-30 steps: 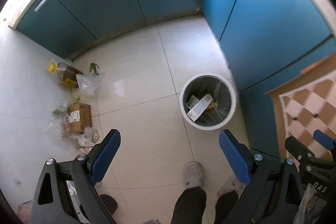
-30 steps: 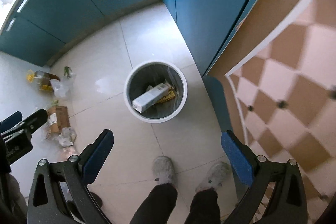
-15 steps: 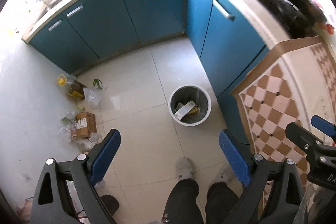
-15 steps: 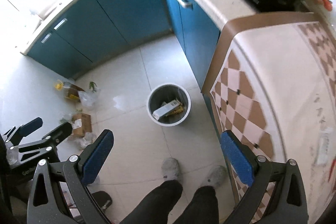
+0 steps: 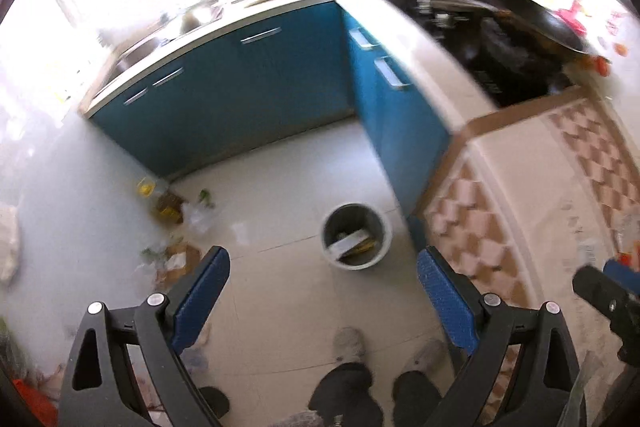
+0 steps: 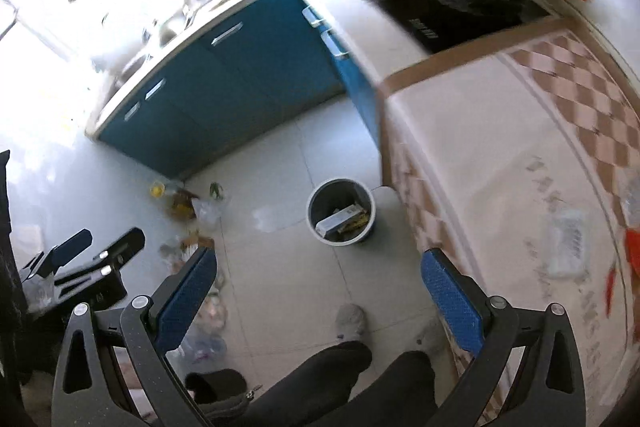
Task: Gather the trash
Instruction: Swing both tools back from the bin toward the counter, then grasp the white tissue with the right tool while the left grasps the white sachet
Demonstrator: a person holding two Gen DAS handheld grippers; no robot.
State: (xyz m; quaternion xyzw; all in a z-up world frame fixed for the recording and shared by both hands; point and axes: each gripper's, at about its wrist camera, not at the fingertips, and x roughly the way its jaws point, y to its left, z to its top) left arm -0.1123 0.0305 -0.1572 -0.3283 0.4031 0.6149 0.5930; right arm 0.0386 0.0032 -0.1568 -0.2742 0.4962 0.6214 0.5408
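A round grey trash bin [image 5: 357, 237] stands on the tiled floor far below, with a white box and yellow wrappers inside; it also shows in the right wrist view [image 6: 341, 211]. Loose trash lies on the floor to the left: a brown cardboard box [image 5: 180, 259], a clear plastic bag [image 5: 202, 217], an oil bottle with a yellow cap [image 5: 166, 203] [image 6: 176, 201]. My left gripper [image 5: 322, 267] is open and empty, high above the floor. My right gripper [image 6: 318, 265] is open and empty at the same height. On the checkered table at the right lie a clear wrapper [image 6: 568, 241] and something red [image 6: 632, 253].
Blue cabinets [image 5: 240, 95] line the back and right under a pale countertop with a black stove [image 5: 500, 39]. The checkered tablecloth table [image 6: 540, 155] fills the right side. The person's legs and shoes [image 5: 350, 343] stand below. More crumpled plastic lies at the lower left [image 6: 208, 323].
Both grippers have risen well above the floor; the bin and floor trash look much smaller, and the countertop, stove and tabletop have come into view. Both stay open and empty.
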